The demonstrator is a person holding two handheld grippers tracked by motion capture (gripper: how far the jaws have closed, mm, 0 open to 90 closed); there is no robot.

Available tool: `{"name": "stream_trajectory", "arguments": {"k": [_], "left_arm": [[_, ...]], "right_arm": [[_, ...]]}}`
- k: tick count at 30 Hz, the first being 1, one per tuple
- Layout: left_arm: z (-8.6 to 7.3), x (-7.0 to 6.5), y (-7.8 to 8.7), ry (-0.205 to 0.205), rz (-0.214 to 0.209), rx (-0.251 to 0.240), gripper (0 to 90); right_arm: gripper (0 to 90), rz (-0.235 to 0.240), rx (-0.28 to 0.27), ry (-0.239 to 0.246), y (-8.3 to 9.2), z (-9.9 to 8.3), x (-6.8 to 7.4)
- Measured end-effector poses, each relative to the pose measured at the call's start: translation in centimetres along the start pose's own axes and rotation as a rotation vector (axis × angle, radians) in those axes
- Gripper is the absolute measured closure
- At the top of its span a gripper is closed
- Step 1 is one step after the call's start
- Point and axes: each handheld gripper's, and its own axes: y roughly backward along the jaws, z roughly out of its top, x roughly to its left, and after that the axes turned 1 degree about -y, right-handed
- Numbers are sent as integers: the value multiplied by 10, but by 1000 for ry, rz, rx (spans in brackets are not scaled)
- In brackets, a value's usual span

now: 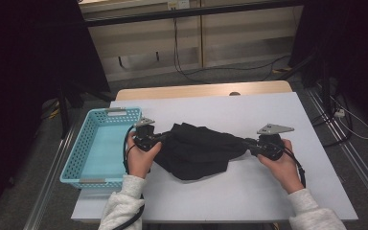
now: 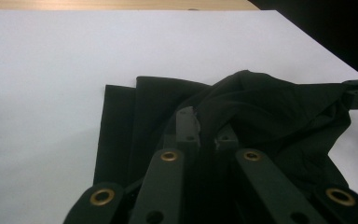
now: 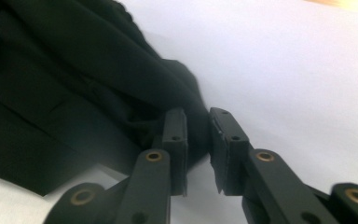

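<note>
A black cloth point(image 1: 199, 149) lies bunched near the middle of the bench point(image 1: 268, 191). The left gripper point(image 1: 160, 137) is clamped tight on its left end. The right gripper point(image 3: 198, 140) stands slightly parted at the right end, fabric between its jaws, seemingly loose. A blue basket point(image 1: 98, 143) sits at the bench's left edge.

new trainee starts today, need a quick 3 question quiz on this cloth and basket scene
1. True or false: the black cloth lies inside the blue basket.
2. Which gripper is shut on the cloth? A) left gripper B) right gripper C) neither
3. Fill in: the basket stands at the table's ____ edge in the high view.

Key:
1. False; it lies on the table between the two grippers.
2. A; the right gripper's jaws stand a little apart, with cloth between them.
3. left
</note>
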Motion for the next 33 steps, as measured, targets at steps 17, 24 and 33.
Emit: {"name": "stream_trajectory", "arguments": {"k": [17, 24, 33], "left_arm": [[2, 8, 9, 26, 11, -31, 854], [1, 5, 5, -4, -21, -28, 829], [1, -6, -8, -74, -62, -16, 547]], "right_arm": [[687, 47, 86, 95, -22, -7, 16], [844, 20, -32, -58, 1, 3, -4], [842, -39, 10, -107, 13, -6, -27]]}}
